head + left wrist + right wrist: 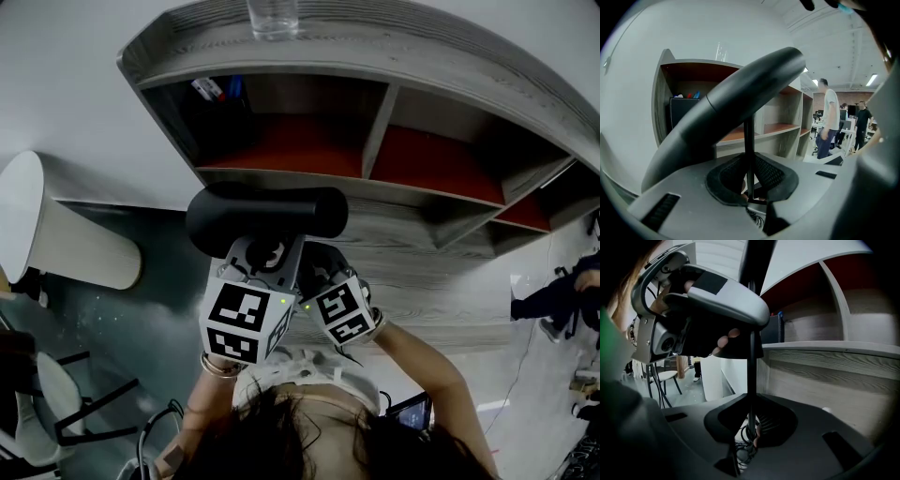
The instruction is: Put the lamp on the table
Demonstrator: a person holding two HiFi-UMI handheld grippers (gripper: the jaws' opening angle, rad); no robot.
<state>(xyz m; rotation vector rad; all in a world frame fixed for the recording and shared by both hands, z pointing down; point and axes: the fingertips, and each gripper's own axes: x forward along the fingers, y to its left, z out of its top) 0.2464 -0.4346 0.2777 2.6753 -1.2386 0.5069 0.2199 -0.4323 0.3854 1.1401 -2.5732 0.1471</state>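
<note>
The lamp has a black cylindrical head [267,217] on a thin black stem [749,140]. In the head view it hangs just above the grey wooden table [450,281], in front of the shelf. My left gripper [750,180] is shut on the stem right under the head. My right gripper [751,420] is shut on the same stem [751,366], lower down. From there the left gripper [708,291] shows above it. The two marker cubes [246,319] [342,309] sit side by side below the lamp head. The lamp's base is hidden.
A curved grey shelf unit [375,141] with red-backed compartments stands on the table, with a glass [273,17] on top and pens [220,89] in its left compartment. A white rounded panel [56,234] and a chair [56,394] are at the left. People [829,117] stand far off.
</note>
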